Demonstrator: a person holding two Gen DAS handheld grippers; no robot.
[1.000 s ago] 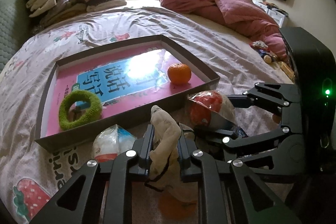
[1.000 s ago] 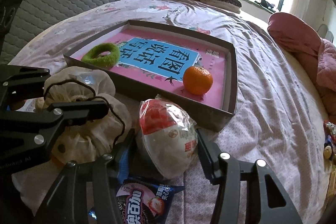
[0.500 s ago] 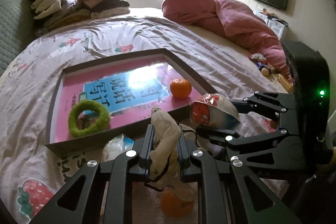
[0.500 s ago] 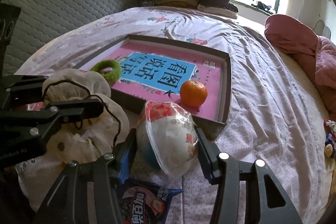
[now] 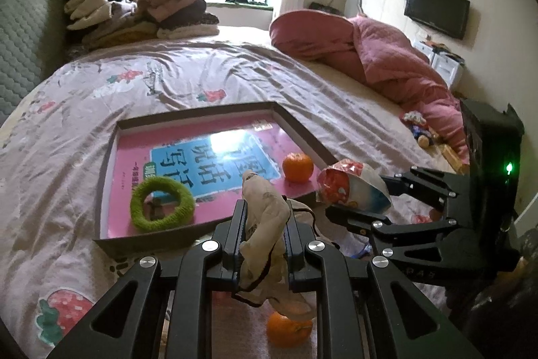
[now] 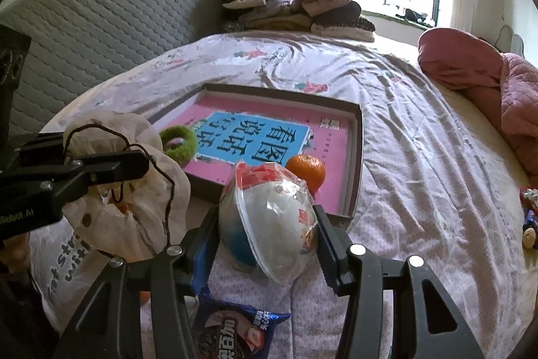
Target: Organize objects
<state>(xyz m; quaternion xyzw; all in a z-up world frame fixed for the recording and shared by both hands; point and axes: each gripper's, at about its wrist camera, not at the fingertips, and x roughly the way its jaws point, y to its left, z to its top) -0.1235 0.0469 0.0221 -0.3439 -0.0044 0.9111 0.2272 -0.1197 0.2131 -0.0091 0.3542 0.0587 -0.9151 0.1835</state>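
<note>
Two grips noted. My left gripper (image 5: 264, 232), nearly closed, pinches the gathered neck of a soft cream drawstring pouch (image 6: 127, 190) just before the shallow cardboard tray (image 5: 188, 238). My right gripper (image 6: 267, 229), part open, clamps a crinkly plastic-wrapped egg-shaped toy (image 6: 272, 221) at the tray's near corner, beside the round tangerine (image 6: 307, 170) inside.

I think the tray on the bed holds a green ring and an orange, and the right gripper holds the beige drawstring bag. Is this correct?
Not quite. The right gripper holds the plastic-wrapped egg-shaped snack; the beige drawstring bag is pinched in the left gripper, as both wrist views show. The tray does hold the green ring and an orange.
</note>
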